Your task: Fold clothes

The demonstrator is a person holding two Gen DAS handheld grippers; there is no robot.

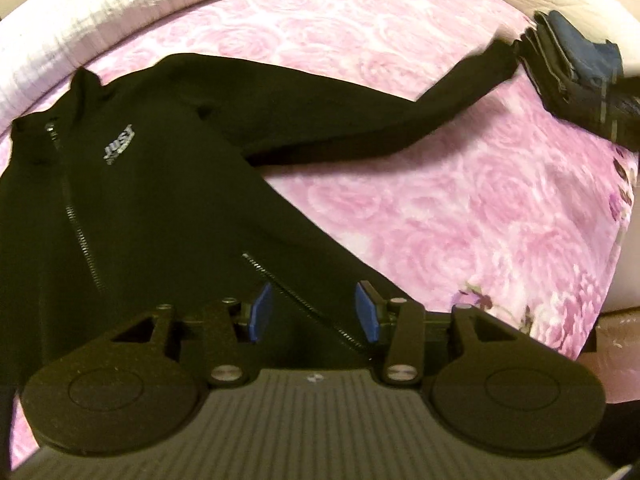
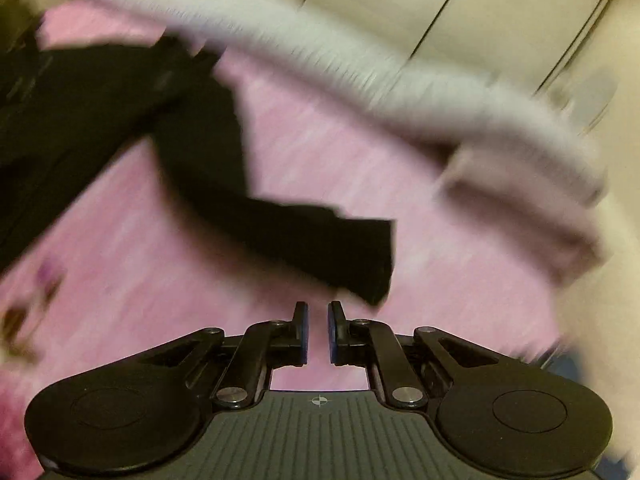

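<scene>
A black zip-up jacket (image 1: 160,184) lies front-up on the pink rose-patterned bedspread (image 1: 460,208), with one sleeve (image 1: 360,120) stretched out to the right. My left gripper (image 1: 314,308) hovers open over the jacket's lower right part, its blue pads (image 1: 262,308) either side of a pocket zipper (image 1: 304,292), holding nothing. The right wrist view is blurred by motion. It shows the sleeve's cuff (image 2: 360,256) just ahead of my right gripper (image 2: 317,332). That gripper's jaws are drawn almost together, with only a thin slit and nothing between them.
A stack of folded dark and blue clothes (image 1: 576,80) sits at the far right, near the sleeve's end. A white quilted cover (image 1: 80,20) runs along the bed's far left edge and appears as a white cover (image 2: 360,76) in the right wrist view. Pale wardrobe doors (image 2: 440,8) stand behind.
</scene>
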